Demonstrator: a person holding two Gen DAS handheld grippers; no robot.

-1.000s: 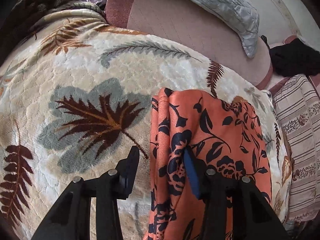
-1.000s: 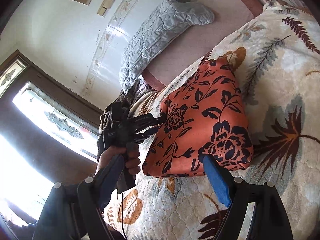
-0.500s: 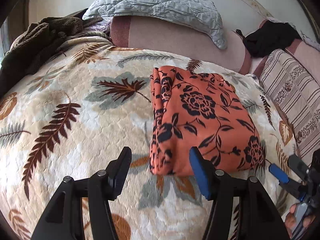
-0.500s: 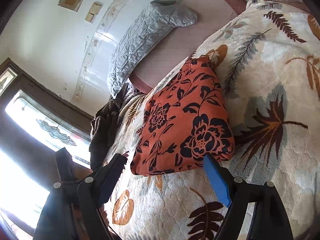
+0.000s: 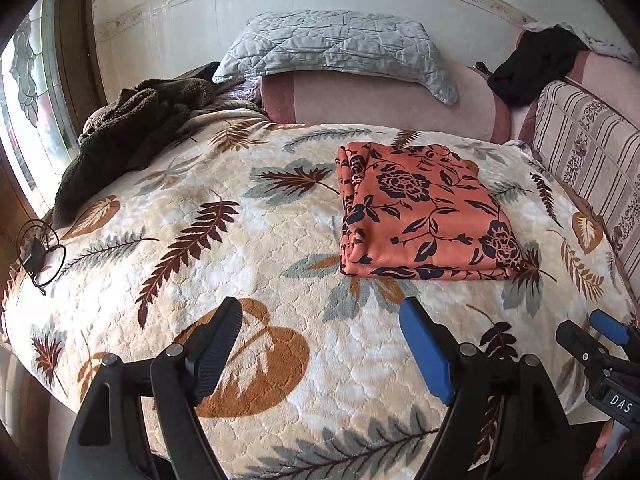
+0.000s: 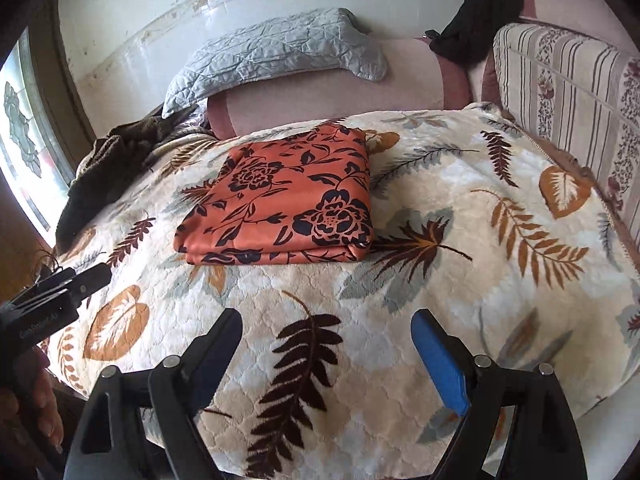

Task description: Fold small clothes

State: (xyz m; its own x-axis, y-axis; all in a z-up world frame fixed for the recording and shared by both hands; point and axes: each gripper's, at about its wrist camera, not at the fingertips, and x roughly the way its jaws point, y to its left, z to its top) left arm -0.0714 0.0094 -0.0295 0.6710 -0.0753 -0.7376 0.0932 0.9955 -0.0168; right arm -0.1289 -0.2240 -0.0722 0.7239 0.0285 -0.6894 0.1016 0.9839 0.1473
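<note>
Up front in the left wrist view, the left gripper (image 5: 320, 344) gapes empty over bare leaf-print blanket (image 5: 224, 264), short of the folded orange cloth (image 5: 420, 216). Right wrist view: right gripper (image 6: 326, 344) likewise spread, cloth (image 6: 288, 200) lying square, blanket (image 6: 460, 280) open rightward.

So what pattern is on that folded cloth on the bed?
Orange with dark navy flowers and leafy vines on the folded cloth, clearest in the right wrist view.

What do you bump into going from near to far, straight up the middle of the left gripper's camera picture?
left gripper → leaf-pattern blanket → folded orange floral cloth → pink bolster → grey quilted pillow → white wall
</note>
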